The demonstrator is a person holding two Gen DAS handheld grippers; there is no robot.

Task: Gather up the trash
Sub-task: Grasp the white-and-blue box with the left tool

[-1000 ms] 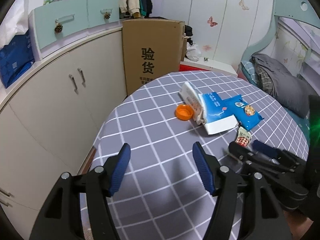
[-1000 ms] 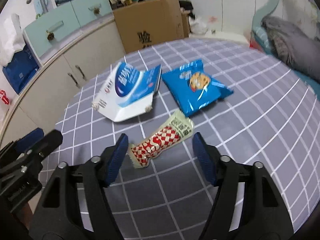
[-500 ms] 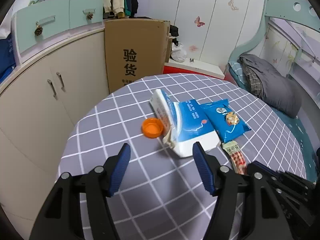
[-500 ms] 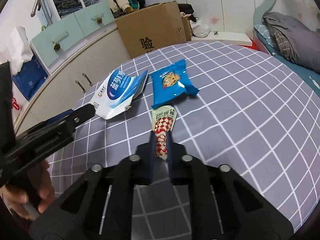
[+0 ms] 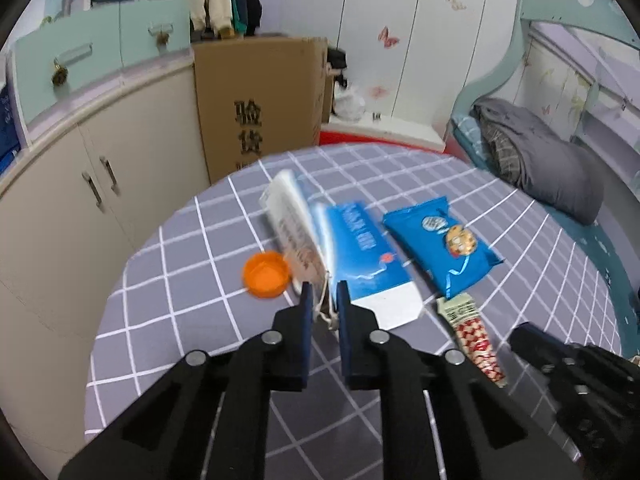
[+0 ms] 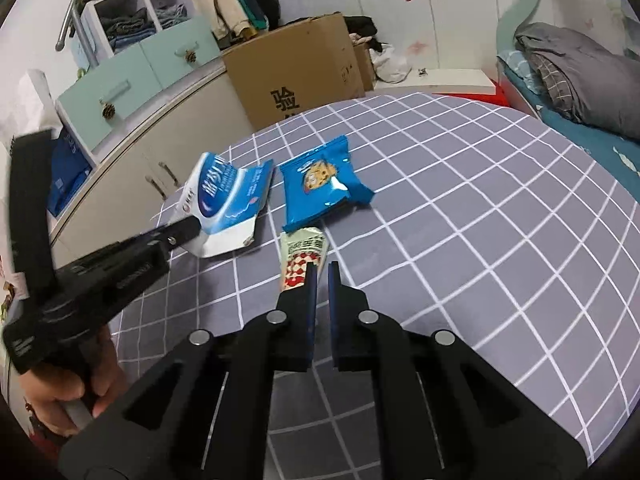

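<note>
On the grey checked round table [image 5: 192, 320] lie an opened blue-and-white toothpaste box [image 5: 360, 256], a blue cookie packet [image 5: 444, 240], a red-and-white snack wrapper [image 5: 472, 328] and an orange cap [image 5: 266, 274]. My left gripper [image 5: 322, 292] is closing, and its pads pinch the box's near white corner; its tip [image 6: 188, 226] meets the box [image 6: 228, 204] in the right wrist view. My right gripper [image 6: 322, 270] is opening a little. Bare cloth shows in its narrow gap, and the wrapper [image 6: 302, 248] ends behind its left finger. The cookie packet [image 6: 320, 180] lies beyond.
A tall cardboard box [image 5: 256, 108] stands behind the table, with curved beige cabinets [image 5: 100, 168] to the left. A bed with a grey blanket [image 5: 540, 160] is on the right. A hand [image 6: 60, 392] holds the left gripper at the table's left edge.
My left gripper came forward to the toothpaste box and went from wide open to pinching its corner. My right gripper closed at the wrapper's near end, then parted slightly.
</note>
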